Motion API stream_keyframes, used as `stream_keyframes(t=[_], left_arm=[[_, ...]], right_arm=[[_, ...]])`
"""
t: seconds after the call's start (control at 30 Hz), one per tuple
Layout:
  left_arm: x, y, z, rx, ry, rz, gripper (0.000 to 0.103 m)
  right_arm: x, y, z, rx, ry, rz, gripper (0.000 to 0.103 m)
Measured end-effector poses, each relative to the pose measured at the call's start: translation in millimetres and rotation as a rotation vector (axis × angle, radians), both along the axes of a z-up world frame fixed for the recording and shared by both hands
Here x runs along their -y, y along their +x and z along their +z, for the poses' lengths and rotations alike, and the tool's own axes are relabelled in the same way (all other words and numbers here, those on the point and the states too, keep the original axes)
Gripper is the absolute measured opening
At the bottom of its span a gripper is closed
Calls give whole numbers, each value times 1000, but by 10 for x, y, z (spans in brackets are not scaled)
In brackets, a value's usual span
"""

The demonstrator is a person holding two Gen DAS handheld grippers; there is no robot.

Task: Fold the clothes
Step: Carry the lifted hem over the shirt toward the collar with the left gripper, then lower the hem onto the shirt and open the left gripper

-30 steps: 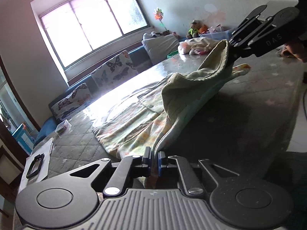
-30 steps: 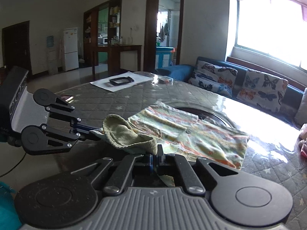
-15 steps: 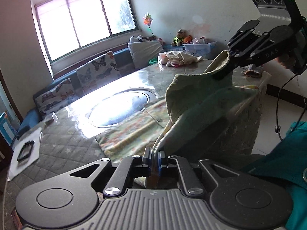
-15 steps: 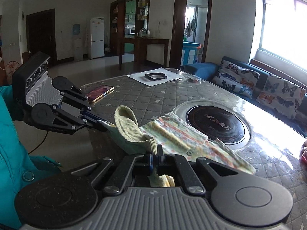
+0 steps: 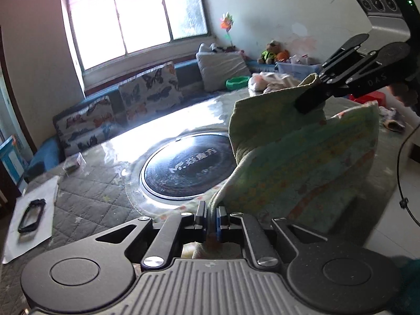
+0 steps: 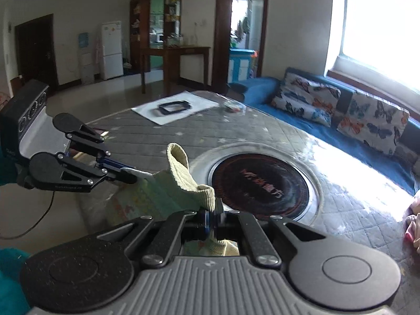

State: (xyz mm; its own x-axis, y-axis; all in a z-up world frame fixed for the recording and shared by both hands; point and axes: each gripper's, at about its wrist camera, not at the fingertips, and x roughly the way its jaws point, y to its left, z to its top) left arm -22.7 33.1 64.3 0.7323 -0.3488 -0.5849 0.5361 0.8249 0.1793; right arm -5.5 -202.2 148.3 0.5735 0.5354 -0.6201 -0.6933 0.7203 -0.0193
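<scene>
A pale green patterned garment with a ribbed hem hangs in the air between my two grippers, off the near edge of the table. My left gripper is shut on one corner of it. My right gripper is shut on the ribbed edge. In the left wrist view the right gripper shows at the upper right, pinching the cloth. In the right wrist view the left gripper shows at the left, pinching the cloth.
The quilted grey table has a round black hob in a glass ring. A white sheet with a black frame lies at the far end. A blue sofa with butterfly cushions runs under the window. Other clothes lie at the table's far side.
Both grippers have pulled the garment up and back off the table. It lay partly spread over the hob before; now the hob is uncovered and the cloth hangs between the grippers.
</scene>
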Motion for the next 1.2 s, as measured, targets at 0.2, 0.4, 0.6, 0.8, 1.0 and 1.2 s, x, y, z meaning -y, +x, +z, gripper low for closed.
stream_keyframes(t=[0.2, 0.4, 0.6, 0.8, 1.0, 1.2], left_arm=[[9, 564, -205, -88, -18, 59, 11], [-12, 844, -406, -150, -36, 126, 23], [-48, 1059, -542, -197, -57, 184, 40], [-101, 1067, -508, -200, -84, 210, 43], [-148, 1140, -444, -201, -55, 212, 57], [-316, 1240, -373, -191, -52, 318, 64]], right_arm=[[-92, 676, -378, -58, -7, -88, 2], [-90, 1066, -953, -110, 30, -215, 6], [111, 1001, -1006, -78, 45, -289, 26], [455, 738, -1011, -93, 33, -359, 40], [774, 541, -1245, -157, 48, -449, 39], [845, 542, -1329, -164, 97, -475, 39]])
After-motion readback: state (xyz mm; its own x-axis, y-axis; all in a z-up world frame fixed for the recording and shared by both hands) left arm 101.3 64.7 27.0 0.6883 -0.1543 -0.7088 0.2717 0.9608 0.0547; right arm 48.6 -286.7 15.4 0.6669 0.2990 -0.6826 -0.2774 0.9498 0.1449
